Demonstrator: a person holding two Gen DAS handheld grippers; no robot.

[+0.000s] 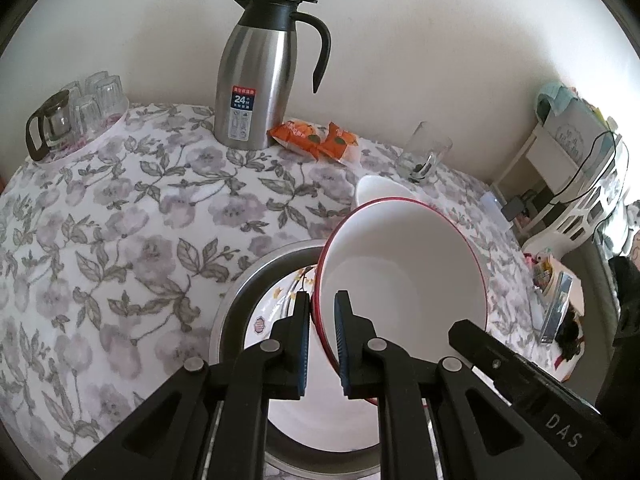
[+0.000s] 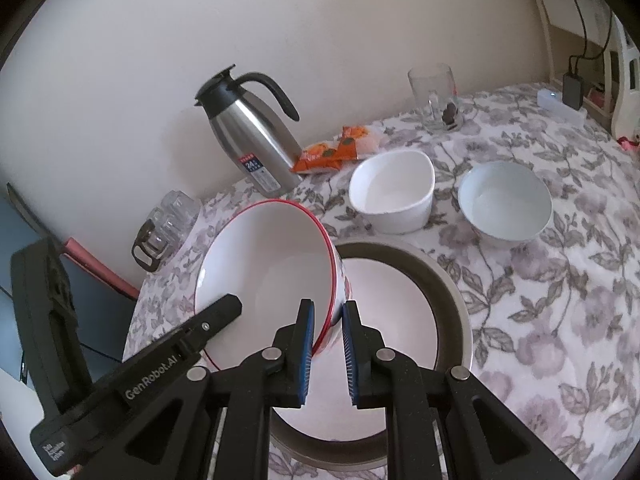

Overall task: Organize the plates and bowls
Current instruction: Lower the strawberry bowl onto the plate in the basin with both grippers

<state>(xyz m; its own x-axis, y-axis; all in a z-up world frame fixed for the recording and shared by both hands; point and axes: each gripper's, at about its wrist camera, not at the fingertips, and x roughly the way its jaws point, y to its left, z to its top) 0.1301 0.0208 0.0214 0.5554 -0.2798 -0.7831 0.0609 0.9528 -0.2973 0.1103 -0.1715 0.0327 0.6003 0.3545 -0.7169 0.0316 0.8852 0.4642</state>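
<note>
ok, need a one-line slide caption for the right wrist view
Both claws, right and left, grip opposite rims of a tilted red-rimmed bowl above a plate in a metal tray, two white bowls beyond.

Left hand-held gripper (image 1: 322, 344): angled steeply downward, black linkage arms spread toward the camera, blue-padded fingers (image 1: 303, 344) nearly together and clamped on the rim of a red-rimmed bowl (image 1: 404, 264), one pad outside the wall, one inside.

Right hand-held gripper (image 2: 326, 350): likewise pitched downward, jaws narrow, blue pads (image 2: 306, 354) pinching the opposite rim of the same bowl. Each gripper's black body showed at the edge of the other's view.
</note>
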